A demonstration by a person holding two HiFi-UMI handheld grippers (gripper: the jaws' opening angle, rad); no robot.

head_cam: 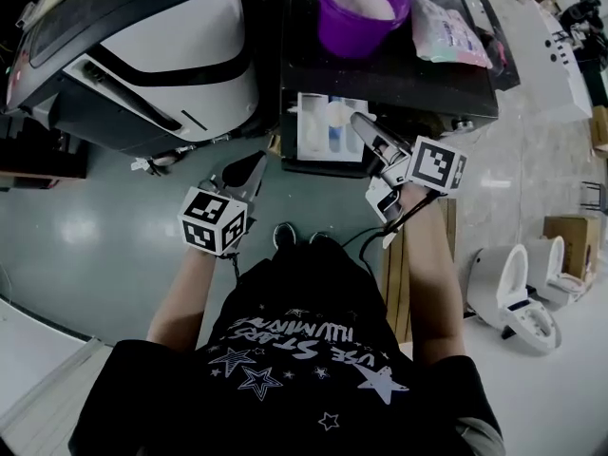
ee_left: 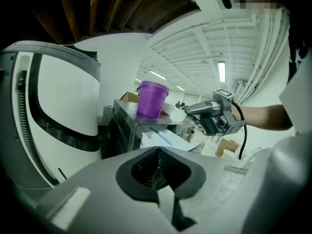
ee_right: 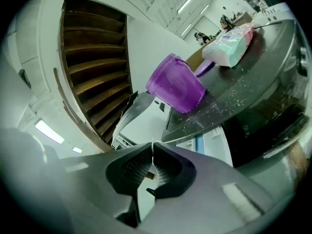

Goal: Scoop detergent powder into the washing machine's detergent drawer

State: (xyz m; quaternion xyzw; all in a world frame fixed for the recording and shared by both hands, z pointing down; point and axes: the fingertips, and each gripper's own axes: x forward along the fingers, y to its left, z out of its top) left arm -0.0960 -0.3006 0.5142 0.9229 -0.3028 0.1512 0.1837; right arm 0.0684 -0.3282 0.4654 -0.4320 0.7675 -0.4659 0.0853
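A hall with a pale green floor (head_cam: 85, 226) and a white beamed ceiling (ee_left: 209, 38) is seen, with a cardboard box (head_cam: 570, 234) at its edge. A purple tub (head_cam: 361, 27) of pale powder (head_cam: 359, 0) is set on the dark top of the washing machine (head_cam: 399, 74), and a soft detergent bag (head_cam: 451, 31) is laid just beside the tub. Below the tub, at the machine's front, the detergent drawer (head_cam: 328, 126) stands out, and its white and blue compartments are shown.

The right gripper (head_cam: 361, 123) is held below the tub, near the drawer's corner. The left gripper (head_cam: 252, 167) is held further from the tub, over the floor. The fingers of both are pressed together with nothing between them, so no scooping is judged to have begun.

The tub is likely light, stiff plastic, smooth-walled and easily tipped. The powder is loose and readily spilled, as the grains (ee_right: 229, 96) scattered by the tub suggest. A hold on the rim, or on a scoop handle, would be advised. Something purple juts out behind the tub in the right gripper view, but whether it is a scoop cannot be told.
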